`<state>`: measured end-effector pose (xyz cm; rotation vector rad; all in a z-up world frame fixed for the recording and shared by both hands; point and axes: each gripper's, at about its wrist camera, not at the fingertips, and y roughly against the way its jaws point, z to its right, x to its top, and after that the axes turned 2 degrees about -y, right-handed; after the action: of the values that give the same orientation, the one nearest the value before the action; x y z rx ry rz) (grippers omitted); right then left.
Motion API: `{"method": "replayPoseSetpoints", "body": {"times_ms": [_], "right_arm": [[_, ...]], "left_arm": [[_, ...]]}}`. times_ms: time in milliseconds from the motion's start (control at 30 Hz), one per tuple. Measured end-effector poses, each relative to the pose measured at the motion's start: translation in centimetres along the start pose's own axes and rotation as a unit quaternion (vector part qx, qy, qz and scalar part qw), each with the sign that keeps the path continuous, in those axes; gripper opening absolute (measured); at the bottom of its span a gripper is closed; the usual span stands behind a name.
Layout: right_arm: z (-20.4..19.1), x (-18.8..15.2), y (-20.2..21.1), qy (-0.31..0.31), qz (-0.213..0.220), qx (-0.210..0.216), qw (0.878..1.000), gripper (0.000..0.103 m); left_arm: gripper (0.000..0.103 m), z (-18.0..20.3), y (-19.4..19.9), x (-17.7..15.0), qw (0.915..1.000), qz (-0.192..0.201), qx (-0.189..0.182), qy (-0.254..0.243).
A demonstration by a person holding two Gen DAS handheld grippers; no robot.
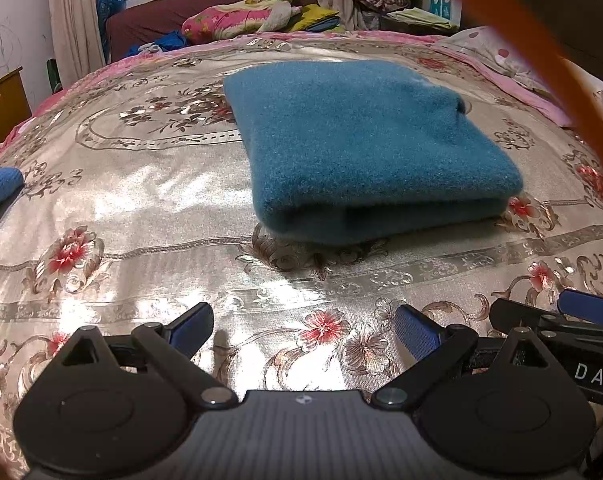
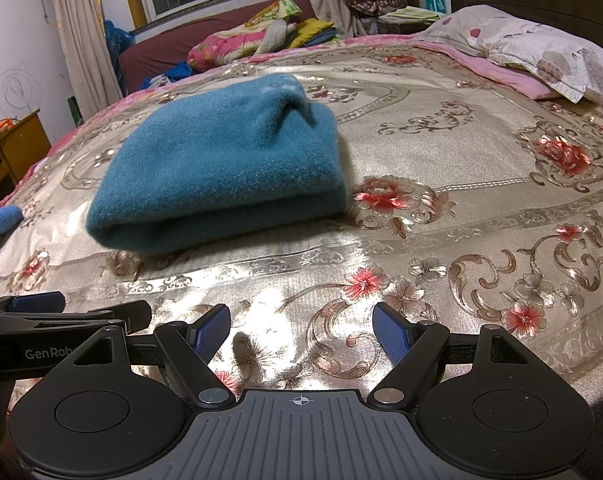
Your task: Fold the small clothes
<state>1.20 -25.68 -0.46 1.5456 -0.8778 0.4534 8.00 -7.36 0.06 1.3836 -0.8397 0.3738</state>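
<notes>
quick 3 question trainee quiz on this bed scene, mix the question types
1. True or false: the teal knitted garment lies folded on the floral bedspread.
2. The left hand-held gripper is: A) shut on the garment B) open, holding nothing C) out of view.
3. Fill in: the right hand-held gripper is open above the ____.

Key: 1 true; 2 B; 3 bedspread

Fuzzy garment [image 1: 365,148], glossy bedspread [image 1: 141,208]
</notes>
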Motion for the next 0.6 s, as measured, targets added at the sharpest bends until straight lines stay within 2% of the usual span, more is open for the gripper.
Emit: {"method": "replayPoseSetpoints", "body": {"times_ms": [600], "right_arm": [[0.0,-0.01,-0.01,0.0,0.0,0.0,1.0,0.08]], "left_arm": [[0.102,-0.03,0.01,0.02,1.0,0.0,0.0,0.0]]}}
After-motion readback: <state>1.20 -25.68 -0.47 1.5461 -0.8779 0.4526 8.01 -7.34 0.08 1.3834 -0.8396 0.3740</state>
